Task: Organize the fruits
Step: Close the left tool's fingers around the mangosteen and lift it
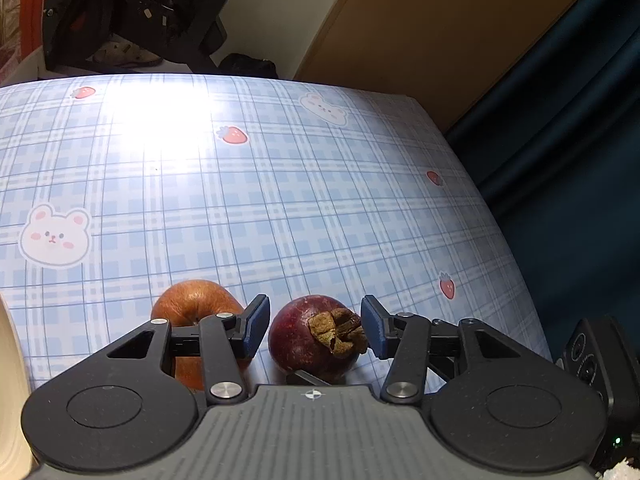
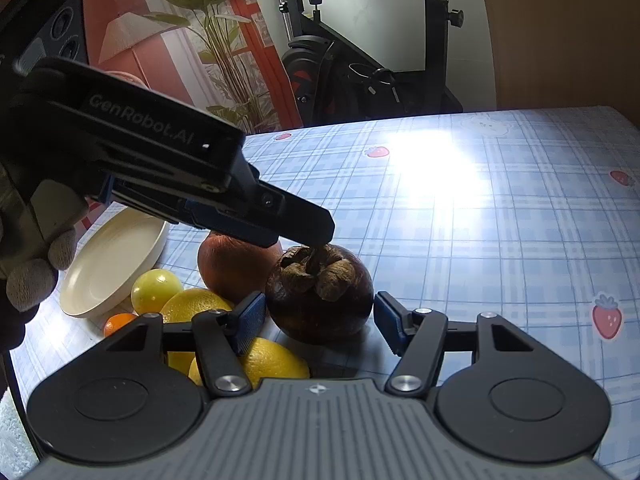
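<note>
Both grippers crowd one fruit here. The left gripper (image 1: pixel 315 326) stands wide open, its blue pads either side of the dark purple mangosteen (image 1: pixel 316 338) with gaps showing, holding nothing. The right gripper (image 2: pixel 319 322) is open just as wide around the same mangosteen (image 2: pixel 320 296), not touching it. The fruit sits on the checked tablecloth (image 2: pixel 500 220), near the table's left edge. An apple (image 2: pixel 232 268) lies just behind it; lemons (image 2: pixel 196 304), a small orange (image 2: pixel 118 322) and a cream plate (image 2: pixel 116 264) cluster closer to that edge.
</note>
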Motion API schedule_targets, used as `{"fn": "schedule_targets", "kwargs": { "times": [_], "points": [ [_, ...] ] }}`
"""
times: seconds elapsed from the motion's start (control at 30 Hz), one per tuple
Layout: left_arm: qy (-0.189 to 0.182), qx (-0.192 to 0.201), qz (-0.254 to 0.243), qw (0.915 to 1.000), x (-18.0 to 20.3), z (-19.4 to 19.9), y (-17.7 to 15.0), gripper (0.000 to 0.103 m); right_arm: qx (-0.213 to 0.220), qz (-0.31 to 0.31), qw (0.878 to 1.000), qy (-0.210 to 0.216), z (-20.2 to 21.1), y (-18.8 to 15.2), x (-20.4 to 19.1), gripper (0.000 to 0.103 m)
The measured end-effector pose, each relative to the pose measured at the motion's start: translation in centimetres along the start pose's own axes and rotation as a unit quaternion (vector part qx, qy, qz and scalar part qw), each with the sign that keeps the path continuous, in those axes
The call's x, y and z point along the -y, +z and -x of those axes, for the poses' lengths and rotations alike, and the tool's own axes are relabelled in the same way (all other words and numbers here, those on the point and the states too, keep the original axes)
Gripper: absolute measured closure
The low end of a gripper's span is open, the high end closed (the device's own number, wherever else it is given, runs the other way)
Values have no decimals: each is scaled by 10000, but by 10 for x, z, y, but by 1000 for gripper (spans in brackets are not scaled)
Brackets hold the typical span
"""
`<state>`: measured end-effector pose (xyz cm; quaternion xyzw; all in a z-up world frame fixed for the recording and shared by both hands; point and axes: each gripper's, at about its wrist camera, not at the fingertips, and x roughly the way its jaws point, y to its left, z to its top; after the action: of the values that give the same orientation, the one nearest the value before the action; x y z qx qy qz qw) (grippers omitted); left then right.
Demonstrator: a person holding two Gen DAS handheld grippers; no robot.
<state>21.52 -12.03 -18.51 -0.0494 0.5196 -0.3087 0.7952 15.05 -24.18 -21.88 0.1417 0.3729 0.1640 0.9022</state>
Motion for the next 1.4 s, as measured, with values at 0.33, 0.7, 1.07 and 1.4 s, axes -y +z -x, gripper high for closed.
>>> {"fn": "schedule_targets", "kwargs": {
  "times": [0.33, 0.7, 1.07, 1.4],
  "points": [
    [-151, -102, -48, 9998, 3, -8, 1, 47, -38, -286, 9995, 106, -4, 0, 9, 39],
    [-177, -152, -311, 9992, 3, -13, 1, 54, -1, -234, 9997, 42, 0, 0, 9, 41],
    [-193, -36, -521, 9984, 9, 12, 1, 61, 45, 33, 10000, -8, 14, 6, -7, 41],
    [-150, 363, -434, 9983, -10, 69, -4, 61, 175, 380, 9990, 181, 26, 23, -45, 41]
  ]
}}
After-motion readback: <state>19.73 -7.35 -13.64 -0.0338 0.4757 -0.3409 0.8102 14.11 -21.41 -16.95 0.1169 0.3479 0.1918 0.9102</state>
